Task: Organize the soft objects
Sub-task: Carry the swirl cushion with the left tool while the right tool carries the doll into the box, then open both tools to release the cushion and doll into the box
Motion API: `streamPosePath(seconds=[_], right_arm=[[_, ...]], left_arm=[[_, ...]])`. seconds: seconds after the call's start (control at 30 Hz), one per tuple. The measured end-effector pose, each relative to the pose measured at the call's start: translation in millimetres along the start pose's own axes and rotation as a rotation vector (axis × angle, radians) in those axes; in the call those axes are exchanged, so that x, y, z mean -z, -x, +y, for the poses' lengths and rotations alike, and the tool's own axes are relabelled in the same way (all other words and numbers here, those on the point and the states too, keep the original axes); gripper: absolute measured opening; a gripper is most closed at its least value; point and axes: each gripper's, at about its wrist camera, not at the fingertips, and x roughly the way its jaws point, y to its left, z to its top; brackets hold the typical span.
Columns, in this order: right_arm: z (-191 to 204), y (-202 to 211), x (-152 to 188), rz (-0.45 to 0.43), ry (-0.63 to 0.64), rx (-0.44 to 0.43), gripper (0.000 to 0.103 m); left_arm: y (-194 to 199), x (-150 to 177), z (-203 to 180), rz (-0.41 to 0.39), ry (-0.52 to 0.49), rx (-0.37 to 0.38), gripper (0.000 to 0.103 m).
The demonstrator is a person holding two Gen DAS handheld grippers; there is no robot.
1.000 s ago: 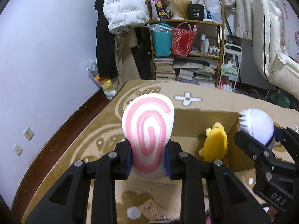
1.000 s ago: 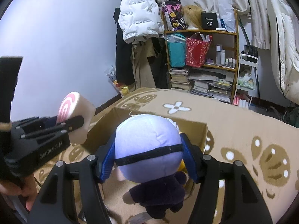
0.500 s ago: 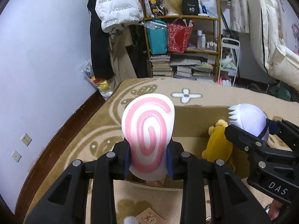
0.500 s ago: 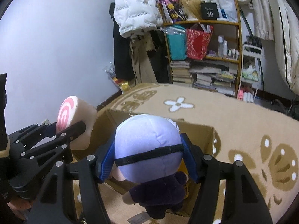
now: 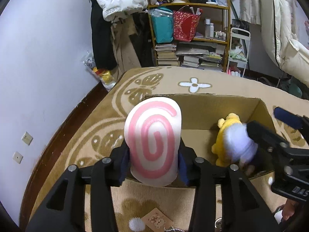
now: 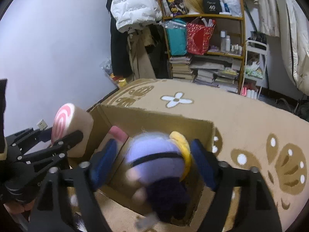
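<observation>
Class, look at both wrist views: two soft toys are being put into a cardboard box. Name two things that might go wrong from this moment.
1. The purple-headed doll sits blurred between the right claw's spread jaws above the yellow plush; it may bounce off and tumble over the cardboard box wall.
2. The swirl cushion, clamped in the left claw, hangs over the near edge; released here, it could fall onto the rug.

A tan rug (image 5: 222,81) with pale butterfly and flower patterns covers the floor. An open cardboard box (image 5: 212,104) sits directly on it, toward the near side. Just near of the box, a small printed card (image 5: 157,220) lies flat on the rug beside a white fluffy pompom (image 5: 136,224). Dark wooden floor (image 5: 63,131) shows along the rug's left edge, by the wall.
</observation>
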Motion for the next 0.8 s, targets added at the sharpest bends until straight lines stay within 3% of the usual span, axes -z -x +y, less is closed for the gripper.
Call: streamPosePath(seconds=[0.2, 0.8], right_arm=[[3, 13, -3, -0.022, 0.008, 0.005, 0.100], [10, 59, 19, 0.010, -0.022, 0.015, 0.101]], left_arm=[[21, -1, 9, -0.095, 0.023, -0.044, 0.098], [55, 26, 38, -0.006, 0.106, -0.035, 0.103]])
